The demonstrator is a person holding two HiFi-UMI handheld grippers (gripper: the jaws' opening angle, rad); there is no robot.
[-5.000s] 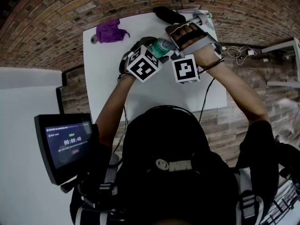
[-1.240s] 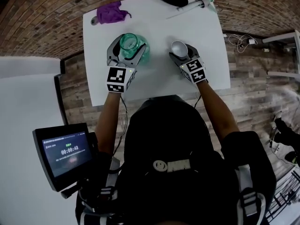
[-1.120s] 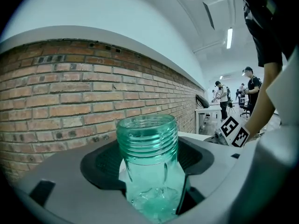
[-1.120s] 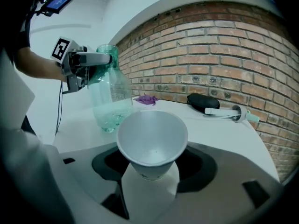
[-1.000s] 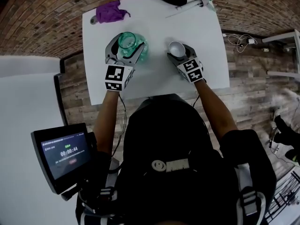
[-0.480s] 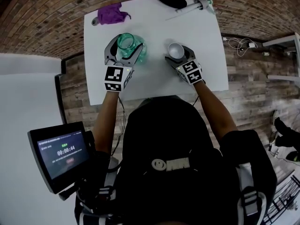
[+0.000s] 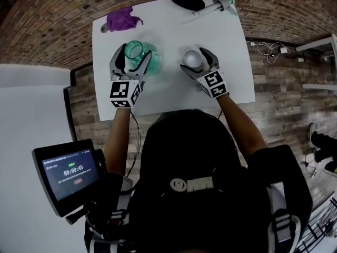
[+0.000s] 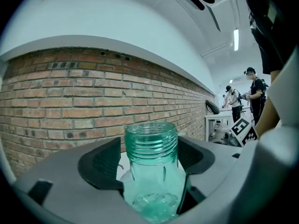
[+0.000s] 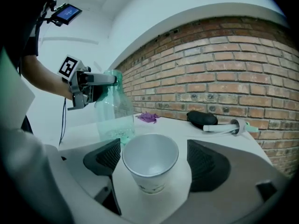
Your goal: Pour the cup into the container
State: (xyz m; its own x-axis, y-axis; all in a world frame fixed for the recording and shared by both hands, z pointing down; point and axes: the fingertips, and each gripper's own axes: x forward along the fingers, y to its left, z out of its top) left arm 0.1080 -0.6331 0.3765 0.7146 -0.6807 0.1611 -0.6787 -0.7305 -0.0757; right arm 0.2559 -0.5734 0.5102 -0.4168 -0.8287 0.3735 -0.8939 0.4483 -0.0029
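Observation:
A clear green bottle point(image 7: 136, 52) stands upright on the white table point(image 7: 168, 96), with a little something at its bottom. My left gripper point(image 7: 134, 58) is shut on its body, just below the threaded open neck point(image 8: 151, 136). To its right a white paper cup point(image 7: 192, 59) stands upright on the table and looks empty inside point(image 9: 150, 155). My right gripper point(image 7: 196, 62) is open around the cup. Its jaws have just been opening, and there is a gap on each side of the cup. From the right gripper view the bottle point(image 9: 112, 113) stands to the left, beyond the cup.
At the table's far edge lie a purple cloth point(image 7: 122, 20), a black case point(image 7: 183, 0) and a white pipette-like tool point(image 7: 210, 8). A small screen point(image 7: 68, 175) hangs at my left. Brick floor surrounds the table. People stand by another table in the background point(image 8: 252, 92).
Five seconds ago both grippers were raised, with the cup tipped at the bottle's mouth. Now both stand on the table. Over the last second the right jaws spread off the cup.

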